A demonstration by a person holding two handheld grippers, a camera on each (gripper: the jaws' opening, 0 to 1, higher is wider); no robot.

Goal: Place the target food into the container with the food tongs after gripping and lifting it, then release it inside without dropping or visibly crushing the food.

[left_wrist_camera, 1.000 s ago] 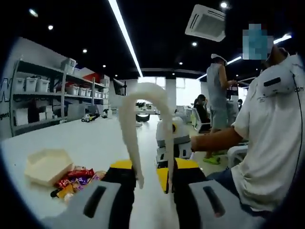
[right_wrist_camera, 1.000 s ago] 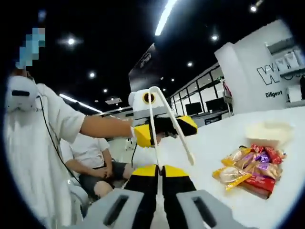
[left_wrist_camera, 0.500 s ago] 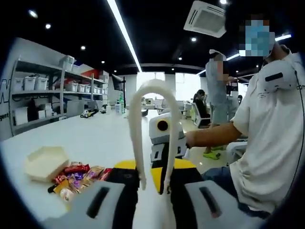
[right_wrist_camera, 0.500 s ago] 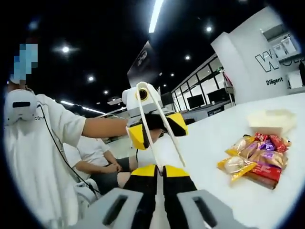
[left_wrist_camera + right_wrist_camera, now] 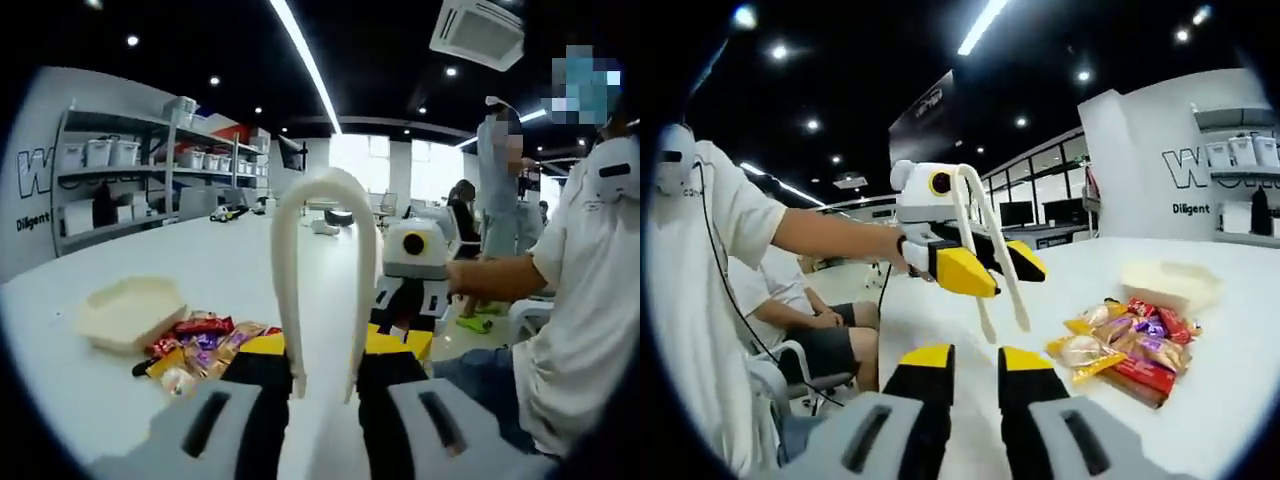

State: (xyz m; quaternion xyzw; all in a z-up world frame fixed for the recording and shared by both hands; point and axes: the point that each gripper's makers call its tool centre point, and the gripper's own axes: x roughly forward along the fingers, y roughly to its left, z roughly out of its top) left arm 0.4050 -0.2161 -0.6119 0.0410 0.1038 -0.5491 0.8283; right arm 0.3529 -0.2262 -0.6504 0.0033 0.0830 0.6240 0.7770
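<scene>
We see the white worktop [image 5: 190, 255] run wide and bare beyond the snacks [image 5: 200, 345], with open room on it toward the far shelves [image 5: 120, 185]; its near edge falls off toward a seated person [image 5: 825, 325] in the right gripper view; the left gripper [image 5: 322, 385] has its jaws closed on the white tongs [image 5: 322, 270], whose two arms stand apart and hold nothing, their tips above the worktop, just beside the snacks; the pale container [image 5: 132, 312] sits touching the far side of that heap; the right gripper [image 5: 975, 375] has its jaws slightly parted and holds nothing; the room is a dark-ceilinged hall with strip lights [image 5: 310, 60]; the wrappers overlap, so we cannot tell which is the target food, and the container's inside is hard to make out.
</scene>
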